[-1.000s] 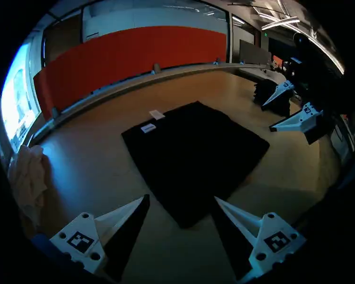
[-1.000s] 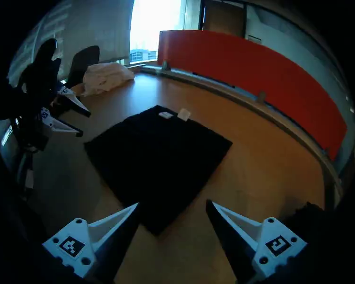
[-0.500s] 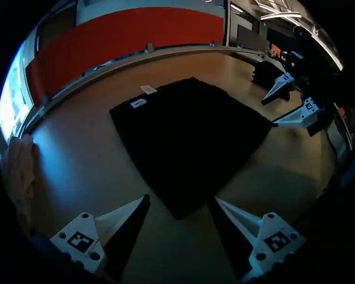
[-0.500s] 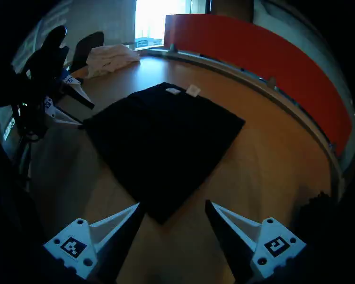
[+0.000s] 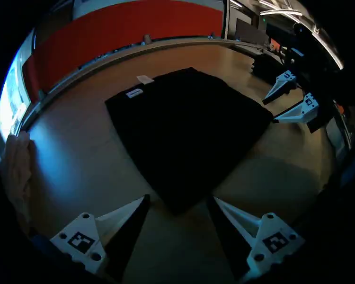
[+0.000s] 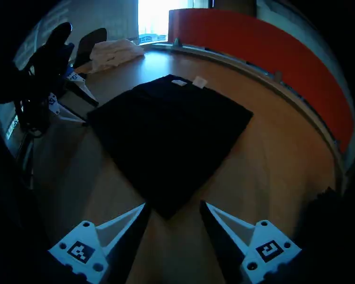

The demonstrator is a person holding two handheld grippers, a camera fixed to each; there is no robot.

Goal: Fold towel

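As we are leaning both tools low over the wooden table (image 5: pixel 78 156), we are holding the left gripper (image 5: pixel 178 199) angled down and forward, its two fingers spread wide and clasping nothing; the near corner of the black towel (image 5: pixel 187 128) is lying just between their tips; we are holding the right gripper (image 6: pixel 174 204) the same way at the neighbouring corner, its fingers parted too and gripping nothing, with that corner reaching into the gap; the towel is lying flat and spread out in the middle of the table, small white tags (image 5: pixel 134 93) sitting at its far edge; a pale cloth heap (image 6: pixel 113 49) is resting well apart at the table's far end; compared with half a second ago, we are sitting closer in on both sides, each corner having slid from just ahead of the tips to between them, and the right fingers are standing slightly nearer together, while the towel is lying as before.
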